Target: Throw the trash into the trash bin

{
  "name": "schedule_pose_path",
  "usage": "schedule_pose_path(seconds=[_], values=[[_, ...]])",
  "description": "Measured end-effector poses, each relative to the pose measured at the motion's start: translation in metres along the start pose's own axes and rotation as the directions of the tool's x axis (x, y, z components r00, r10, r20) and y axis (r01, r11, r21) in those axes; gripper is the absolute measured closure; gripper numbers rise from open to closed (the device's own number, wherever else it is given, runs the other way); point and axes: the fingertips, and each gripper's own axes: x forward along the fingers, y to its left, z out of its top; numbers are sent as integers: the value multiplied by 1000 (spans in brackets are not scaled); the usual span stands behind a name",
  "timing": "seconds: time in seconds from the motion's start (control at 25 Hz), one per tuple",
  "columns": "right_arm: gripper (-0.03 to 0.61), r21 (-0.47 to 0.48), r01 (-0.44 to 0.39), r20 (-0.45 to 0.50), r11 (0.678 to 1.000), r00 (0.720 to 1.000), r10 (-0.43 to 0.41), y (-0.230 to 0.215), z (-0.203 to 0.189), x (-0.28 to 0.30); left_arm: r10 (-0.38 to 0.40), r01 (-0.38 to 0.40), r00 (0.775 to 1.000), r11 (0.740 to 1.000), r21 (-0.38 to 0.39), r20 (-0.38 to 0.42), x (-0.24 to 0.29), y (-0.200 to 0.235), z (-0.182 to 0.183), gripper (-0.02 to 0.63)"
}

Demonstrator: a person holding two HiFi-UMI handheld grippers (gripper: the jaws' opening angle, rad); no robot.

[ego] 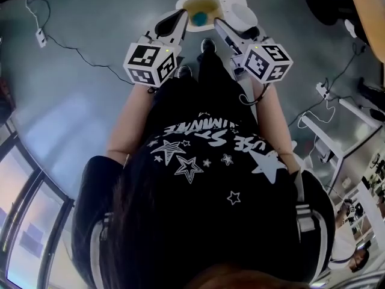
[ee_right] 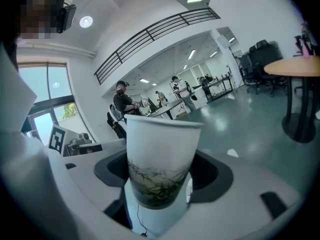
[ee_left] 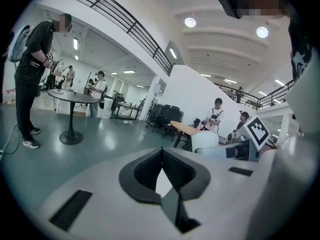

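**Right gripper** (ee_right: 160,196): jaws clamped on the lower half of a white paper cup (ee_right: 162,154) with a bamboo print.

**Left gripper** (ee_left: 161,158): jaws closed tip to tip, nothing between them.

**Trash bin** (ego: 186,2): white with a yellowish liner and something blue inside. It stands on the floor just ahead of the person's shoes (ego: 207,44). In the head view the cup sits at its right rim.

**Risk, as judged:** let go from here, the cup may clip the rim and land outside. Its inside is not visible, so any dregs would spill if it tips.

**Surroundings:** cables (ego: 78,56) trail on the floor at left and a power strip (ego: 322,90) lies at right. Neither blocks the bin.

**Beyond:** a round table (ee_left: 75,98) and standing people.
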Motion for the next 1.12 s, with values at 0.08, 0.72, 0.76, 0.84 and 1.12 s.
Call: schedule_pose_path(seconds=[0.08,0.72,0.76,0.84,1.12], values=[[249,-11,-23,-6,1000,1000,23,-9,10,10,11,-11,1000,1000,9,-5,16,1,4,603],[249,-62,-124,-174,990,978,111,-63,4,90,119,-123,982,992,-23,-144,114,46,-28,603],[249,-70,-136,-186,988,975,121,-64,2,95,129,-133,980,991,-20,-149,119,50,-29,603],[249,-76,-154,-213,985,968,134,-66,-4,104,149,-154,976,988,-18,-157,128,58,-31,603],[249,-68,-143,-310,987,944,115,-88,-42,130,201,-211,966,976,-45,-165,139,85,-55,603]])
